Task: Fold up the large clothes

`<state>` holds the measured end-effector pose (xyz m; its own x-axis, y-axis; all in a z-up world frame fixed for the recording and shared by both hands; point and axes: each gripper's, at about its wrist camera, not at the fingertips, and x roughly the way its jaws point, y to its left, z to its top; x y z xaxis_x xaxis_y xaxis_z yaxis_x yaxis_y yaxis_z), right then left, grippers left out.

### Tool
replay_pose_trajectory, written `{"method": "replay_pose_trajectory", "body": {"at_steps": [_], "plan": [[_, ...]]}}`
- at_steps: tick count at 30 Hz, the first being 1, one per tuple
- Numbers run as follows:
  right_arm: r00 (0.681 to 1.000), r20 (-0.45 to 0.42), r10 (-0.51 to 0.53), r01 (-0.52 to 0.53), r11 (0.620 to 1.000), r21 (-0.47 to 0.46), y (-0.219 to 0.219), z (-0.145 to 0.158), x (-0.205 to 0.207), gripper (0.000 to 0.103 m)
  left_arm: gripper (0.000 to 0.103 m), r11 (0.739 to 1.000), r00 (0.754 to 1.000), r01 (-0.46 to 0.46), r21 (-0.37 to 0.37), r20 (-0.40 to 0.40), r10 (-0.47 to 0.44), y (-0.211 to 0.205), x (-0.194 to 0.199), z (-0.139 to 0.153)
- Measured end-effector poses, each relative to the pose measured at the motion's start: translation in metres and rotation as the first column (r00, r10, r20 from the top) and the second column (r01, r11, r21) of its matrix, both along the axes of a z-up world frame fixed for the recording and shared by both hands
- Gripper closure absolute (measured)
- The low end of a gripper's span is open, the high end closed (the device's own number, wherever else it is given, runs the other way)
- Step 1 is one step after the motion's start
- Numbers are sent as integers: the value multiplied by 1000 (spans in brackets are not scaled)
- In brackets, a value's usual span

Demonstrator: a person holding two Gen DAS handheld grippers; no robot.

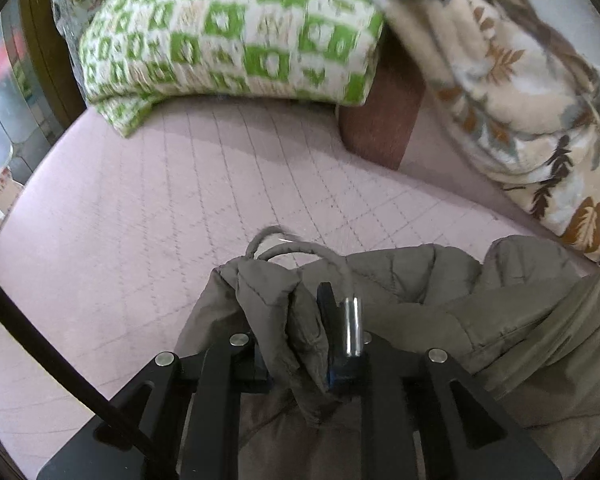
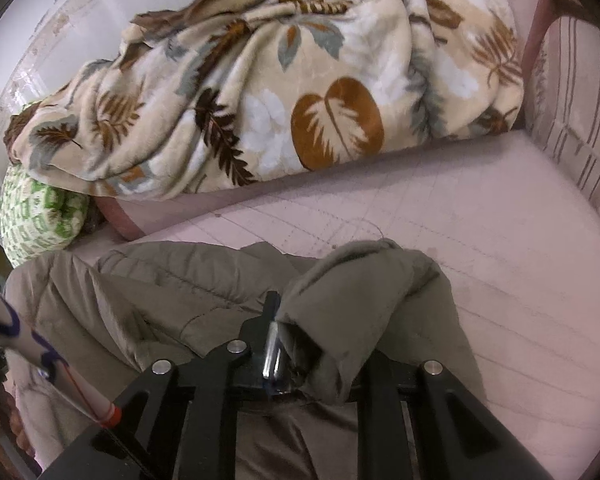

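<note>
Left gripper point(image 1: 300, 332) and right gripper point(image 2: 300, 344) each pinch a bunched edge of the olive padded jacket point(image 1: 412, 280), which lies on the near part of the pink quilted mattress point(image 1: 148, 208); risk: slick, thick fabric slips from narrow jaws, leaving the fold skewed; floral blanket point(image 2: 260, 92) far side.

surface: pink quilted mattress point(image 1: 148, 200) | on it: olive padded jacket point(image 2: 172, 280), leaf-print blanket point(image 2: 260, 92), green checked pillow point(image 1: 228, 36), apparently
</note>
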<state>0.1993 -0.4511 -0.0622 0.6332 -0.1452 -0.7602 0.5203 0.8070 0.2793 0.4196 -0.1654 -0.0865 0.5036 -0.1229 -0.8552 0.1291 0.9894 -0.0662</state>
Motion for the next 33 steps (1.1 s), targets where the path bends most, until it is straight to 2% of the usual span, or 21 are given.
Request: {"method": "replay_pose_trajectory", "body": {"at_steps": [4, 10, 13, 15, 17, 20, 21, 22, 24, 26, 29, 30, 31, 32, 33], "plan": [[1000, 10, -10, 9, 999, 38, -9, -25, 11, 83, 83, 1000, 1000, 0, -14, 8, 1, -6, 8, -16], [999, 24, -26, 24, 998, 62, -17, -44, 23, 82, 81, 998, 1000, 6, -58, -15, -7, -11, 21, -30], [999, 13, -30, 29, 998, 55, -15, -46, 27, 81, 78, 997, 999, 20, -77, -45, -24, -5, 24, -18], [1000, 0, -30, 30, 997, 64, -16, -41, 27, 81, 74, 993, 999, 28, -115, -27, -32, 5, 18, 4], [999, 10, -44, 43, 995, 89, -17, -31, 20, 75, 68, 982, 999, 43, -183, 0, -44, 20, 9, 31], [997, 40, -65, 62, 996, 69, -18, -7, 7, 55, 51, 957, 999, 38, -288, 12, -36, 40, -5, 66], [995, 51, -81, 79, 996, 48, -17, 4, 1, 37, 41, 956, 999, 29, -293, 28, -22, 44, -11, 76], [992, 65, -113, 112, 994, 7, -16, 19, -8, 23, 36, 954, 998, 26, -297, 55, -10, 50, -20, 89], [985, 97, -141, 146, 988, -48, -12, 41, -22, 20, 36, 944, 996, 63, -325, 73, -42, 56, -33, 110], [985, 106, -140, 148, 986, -79, -6, 61, -32, 20, 36, 945, 995, 75, -319, 87, -50, 60, -48, 127], [987, 120, -103, 119, 984, -130, 16, 90, -47, 21, 36, 961, 990, 78, -265, 135, -43, 68, -82, 146], [991, 117, -68, 86, 984, -154, 30, 100, -49, 27, 35, 967, 988, 73, -246, 147, -37, 72, -99, 148], [993, 115, -37, 56, 984, -166, 41, 105, -50, 45, 34, 970, 988, 64, -235, 153, -28, 77, -115, 146], [995, 103, 9, 10, 983, -182, 56, 110, -49, 55, 33, 972, 988, 53, -229, 154, -18, 82, -129, 143], [995, 84, 58, -40, 980, -196, 74, 113, -46, 74, 32, 973, 988, 42, -229, 153, -6, 87, -143, 137]]}}
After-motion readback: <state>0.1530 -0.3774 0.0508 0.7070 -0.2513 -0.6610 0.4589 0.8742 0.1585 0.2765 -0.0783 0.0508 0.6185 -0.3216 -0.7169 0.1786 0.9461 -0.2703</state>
